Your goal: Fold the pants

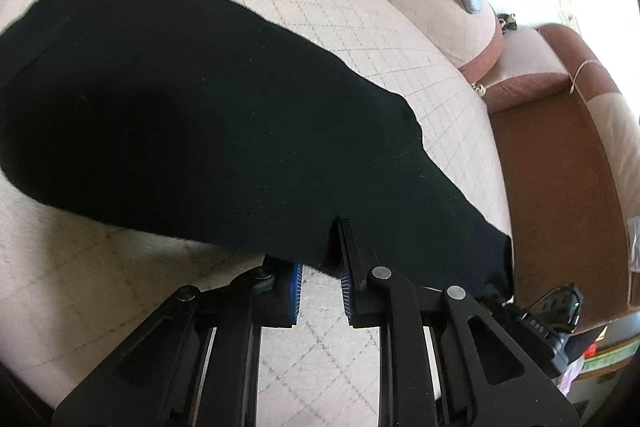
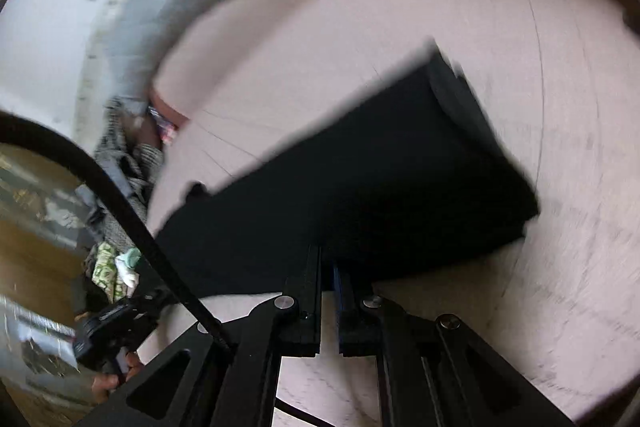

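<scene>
Left gripper (image 1: 320, 267) fingers pinch the near hem of the black pants (image 1: 200, 115); right gripper (image 2: 329, 287) fingers are clamped on their edge too — the long axis runs away across the quilted bed (image 1: 340, 27).

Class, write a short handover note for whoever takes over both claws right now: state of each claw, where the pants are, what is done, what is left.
Left claw: closed on the near edge of the black fabric pants, cloth draped over its fingers.
Right claw: shut on the near edge of the same pants, which its view shows only blurred.
Pants: lying long and narrow across the pink quilted sofa cushion, apparently already folded lengthwise.
Done: both near-edge grips taken.
Left: probably carry the held end over to the far end, release, smooth flat.
</scene>
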`<state>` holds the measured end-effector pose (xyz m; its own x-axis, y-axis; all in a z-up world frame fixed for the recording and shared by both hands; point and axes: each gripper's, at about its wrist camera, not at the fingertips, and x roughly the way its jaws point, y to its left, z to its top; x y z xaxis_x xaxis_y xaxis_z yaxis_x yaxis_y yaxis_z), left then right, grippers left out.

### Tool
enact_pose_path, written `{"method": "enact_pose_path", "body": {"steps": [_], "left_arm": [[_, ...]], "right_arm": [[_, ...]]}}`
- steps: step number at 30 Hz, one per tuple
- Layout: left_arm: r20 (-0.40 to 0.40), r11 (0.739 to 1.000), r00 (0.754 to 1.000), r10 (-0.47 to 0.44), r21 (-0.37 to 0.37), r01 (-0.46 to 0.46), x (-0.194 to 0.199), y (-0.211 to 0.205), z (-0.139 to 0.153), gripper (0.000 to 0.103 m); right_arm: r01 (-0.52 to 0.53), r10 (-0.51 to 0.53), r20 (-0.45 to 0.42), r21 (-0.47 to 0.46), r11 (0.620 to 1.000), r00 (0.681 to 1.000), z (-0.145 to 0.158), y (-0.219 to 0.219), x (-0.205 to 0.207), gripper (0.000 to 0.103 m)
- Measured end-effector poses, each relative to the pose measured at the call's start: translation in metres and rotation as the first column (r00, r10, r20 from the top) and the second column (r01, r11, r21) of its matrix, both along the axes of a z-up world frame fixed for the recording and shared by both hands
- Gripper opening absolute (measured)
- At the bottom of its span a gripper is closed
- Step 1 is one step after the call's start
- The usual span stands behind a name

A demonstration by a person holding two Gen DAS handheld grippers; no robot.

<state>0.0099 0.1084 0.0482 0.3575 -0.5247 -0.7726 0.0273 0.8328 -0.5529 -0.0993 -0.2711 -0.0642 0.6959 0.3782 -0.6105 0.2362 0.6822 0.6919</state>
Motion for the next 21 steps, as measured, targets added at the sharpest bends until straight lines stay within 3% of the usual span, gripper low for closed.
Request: {"method": "enact_pose_path", "body": {"steps": [5, 9, 10, 13, 15, 18, 21], "left_arm": [[0.06, 0.999, 0.998, 0.001, 0.052, -0.004, -0.019, 0.038, 0.027, 0.017], [0.109, 0.986, 0.984, 0.139, 0.081, -0.148, -0.031, 0.104, 0.047, 0.021], [0.115, 0.982, 0.98, 0.164, 0.08, -0.174, -0.03, 0.115, 0.048, 0.029], [0.123, 0.958, 0.956, 0.265, 0.083, -0.276, -0.024, 0.151, 0.047, 0.043], [0.119, 0.949, 0.948, 0.294, 0.083, -0.305, -0.016, 0.161, 0.042, 0.044], [0.097, 0.946, 0.952, 0.291, 0.118, -0.302, 0.008, 0.159, 0.031, 0.044], [0.051, 0.953, 0.968, 0.246, 0.168, -0.251, 0.031, 0.153, 0.015, 0.044]], "right_arm": [[-0.04, 0.038, -0.02, -0.09, 0.995, 0.999, 0.034, 0.004, -0.01, 0.008], [-0.127, 0.14, 0.052, -0.199, 0.972, 0.989, 0.059, 0.031, -0.016, 0.009], [-0.162, 0.179, 0.072, -0.193, 0.968, 0.981, 0.061, 0.041, -0.015, 0.009], [-0.315, 0.34, 0.138, -0.174, 0.933, 0.93, 0.066, 0.083, 0.01, 0.009], [-0.404, 0.433, 0.187, -0.173, 0.898, 0.882, 0.069, 0.122, 0.034, 0.009], [-0.522, 0.555, 0.209, -0.192, 0.831, 0.805, 0.067, 0.182, 0.073, 0.009], [-0.578, 0.617, 0.203, -0.223, 0.785, 0.76, 0.061, 0.229, 0.102, 0.009]]}}
